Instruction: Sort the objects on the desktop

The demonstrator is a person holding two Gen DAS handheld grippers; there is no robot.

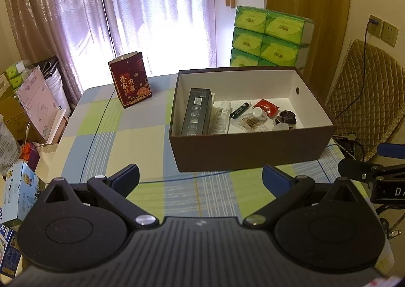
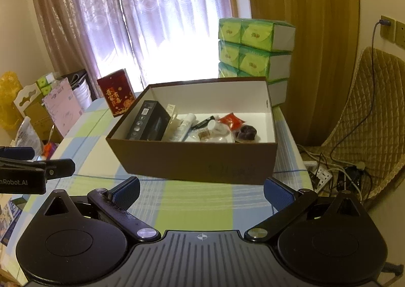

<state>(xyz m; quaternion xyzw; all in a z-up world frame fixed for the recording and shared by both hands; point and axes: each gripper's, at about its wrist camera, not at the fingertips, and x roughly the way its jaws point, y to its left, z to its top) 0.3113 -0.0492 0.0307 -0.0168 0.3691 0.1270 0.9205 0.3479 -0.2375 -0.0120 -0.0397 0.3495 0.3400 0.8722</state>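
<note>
A brown cardboard box (image 1: pixel 243 152) with a white inside stands on the checked tablecloth (image 1: pixel 121 135). It holds a black carton (image 1: pixel 196 112), a white tube (image 1: pixel 222 116), a black pen-like stick (image 1: pixel 240 109), a red packet (image 1: pixel 267 107), a dark round thing (image 1: pixel 287 117) and small clear packets. The box also shows in the right wrist view (image 2: pixel 202 163), with the black carton (image 2: pixel 148 125) at its left. My left gripper (image 1: pixel 201 177) is open and empty, in front of the box. My right gripper (image 2: pixel 201 192) is open and empty, also short of the box.
A dark red gift bag (image 1: pixel 130 82) stands at the table's far side. Green tissue packs (image 1: pixel 268 39) are stacked behind the box. A quilted chair (image 1: pixel 364 99) and cables are to the right. Boxes and bags (image 1: pixel 33 109) crowd the floor at left.
</note>
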